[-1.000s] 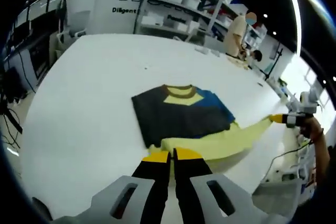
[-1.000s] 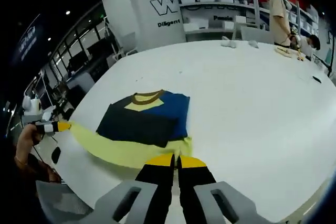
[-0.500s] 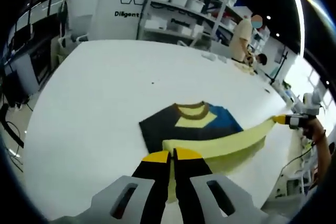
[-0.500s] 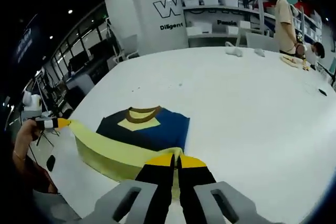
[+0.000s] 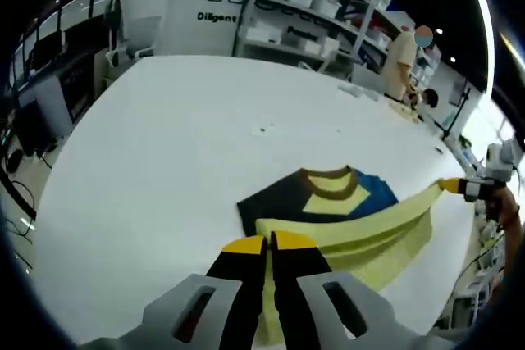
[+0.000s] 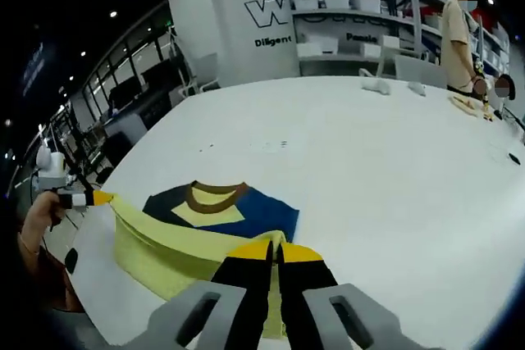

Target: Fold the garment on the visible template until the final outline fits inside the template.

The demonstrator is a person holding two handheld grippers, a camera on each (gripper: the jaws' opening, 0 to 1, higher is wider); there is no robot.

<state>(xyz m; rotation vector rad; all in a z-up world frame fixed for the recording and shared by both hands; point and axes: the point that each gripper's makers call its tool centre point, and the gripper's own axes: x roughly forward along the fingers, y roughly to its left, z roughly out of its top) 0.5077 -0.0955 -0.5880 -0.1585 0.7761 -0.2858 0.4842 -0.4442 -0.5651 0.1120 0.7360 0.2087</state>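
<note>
The garment (image 5: 344,211) lies on the white tabletop (image 5: 164,145), a dark navy and blue top with a brown collar and a pale yellow neck panel, its pale yellow hem part raised off the surface as a long taut band. In the left gripper view the left gripper (image 5: 269,243) has its yellow-tipped black jaws pressed together on one end of that yellow band, which hangs in a fold just beside them. The far end of the band runs to the right gripper (image 5: 453,187) (seen at the right edge, held by a person's hand (image 5: 506,205)), where the fabric meets its yellow tip.

In the right gripper view the right gripper (image 6: 276,249) likewise has its jaws together, clamped on the yellow edge of the garment (image 6: 213,219), and the band stretches left to the left gripper (image 6: 97,197), held by a hand (image 6: 41,217) near the tabletop's (image 6: 385,145) edge. The collar end of the garment rests flat on the surface beyond the lifted band.

Shelving with white bins (image 6: 344,22) stands behind the tabletop, and a person in a beige shirt (image 6: 459,34) stands beside it
</note>
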